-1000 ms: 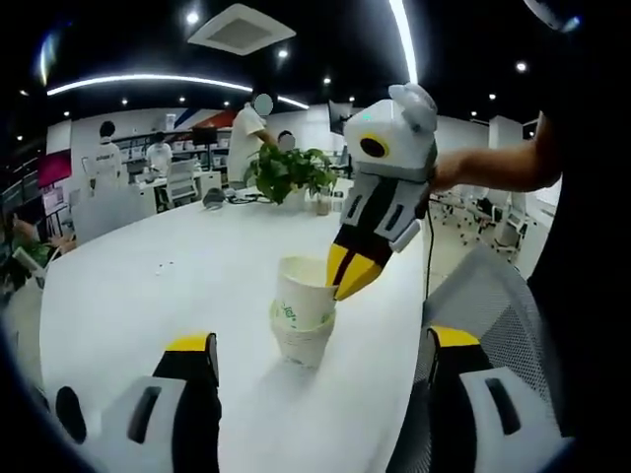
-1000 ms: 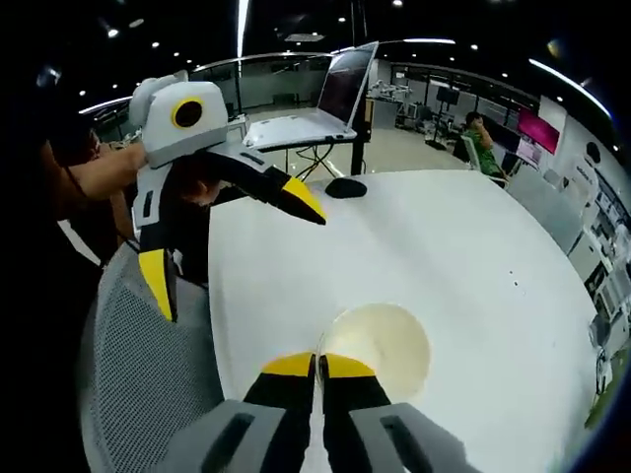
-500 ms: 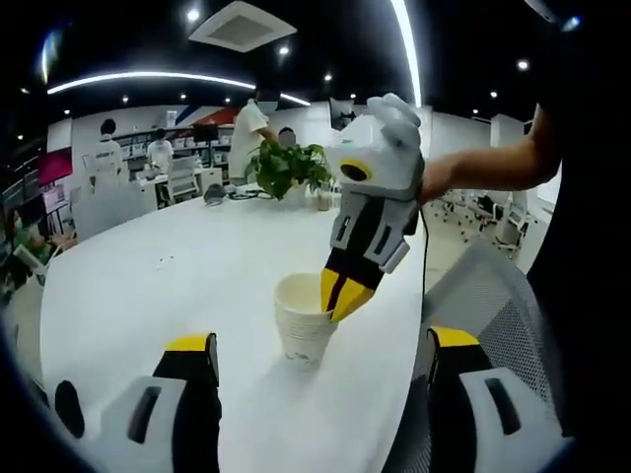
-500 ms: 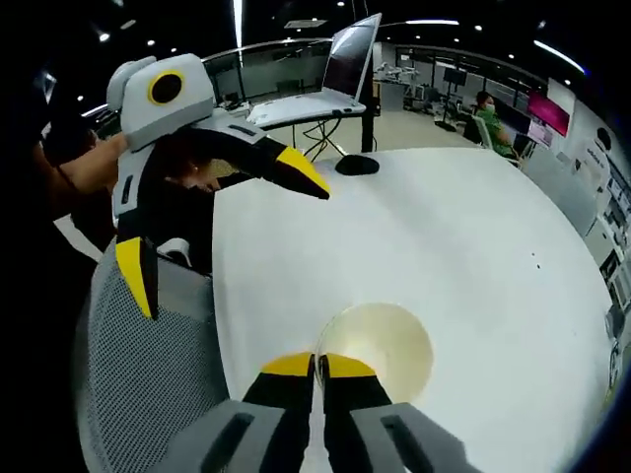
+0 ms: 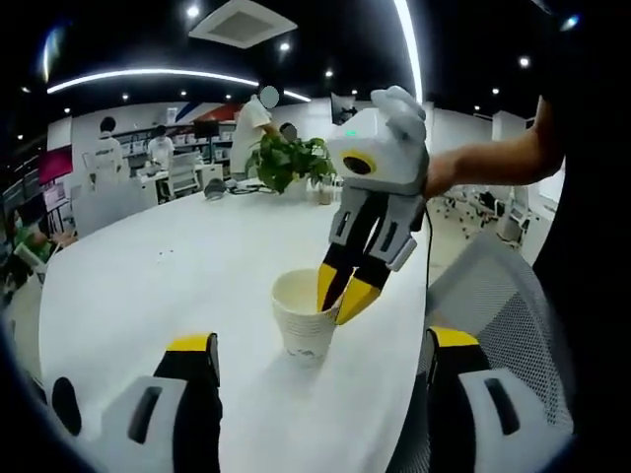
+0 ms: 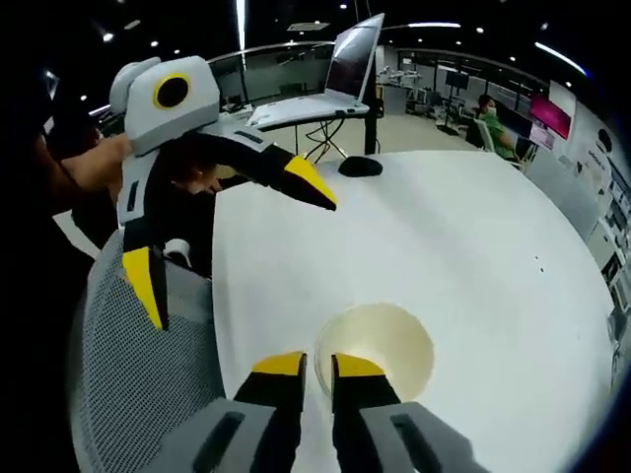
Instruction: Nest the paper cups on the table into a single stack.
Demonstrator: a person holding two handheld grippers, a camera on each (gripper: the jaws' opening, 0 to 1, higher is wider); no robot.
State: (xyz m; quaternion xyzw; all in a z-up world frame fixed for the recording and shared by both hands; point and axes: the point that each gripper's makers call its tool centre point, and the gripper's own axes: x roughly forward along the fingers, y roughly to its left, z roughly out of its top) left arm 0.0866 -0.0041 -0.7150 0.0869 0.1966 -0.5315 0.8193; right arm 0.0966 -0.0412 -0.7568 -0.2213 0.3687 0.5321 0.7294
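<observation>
While left tongs [image 5: 315, 357] gape wide, right tongs [image 6: 319, 366] straddle cup stack [image 6: 376, 347] rim, slightly parted.

The stack of nested white paper cups [image 5: 301, 322] stands on the round white table [image 5: 148, 286], close to the edge nearest the person and beside the grey mesh chair [image 5: 493, 296] drawn up to that edge. The right gripper [image 5: 344, 296] straddles the stack's rim from above. The left gripper [image 6: 227, 227] hangs over the same edge. An open silver laptop [image 6: 315, 94] and a black mouse [image 6: 359, 166] lie at the far edge.
</observation>
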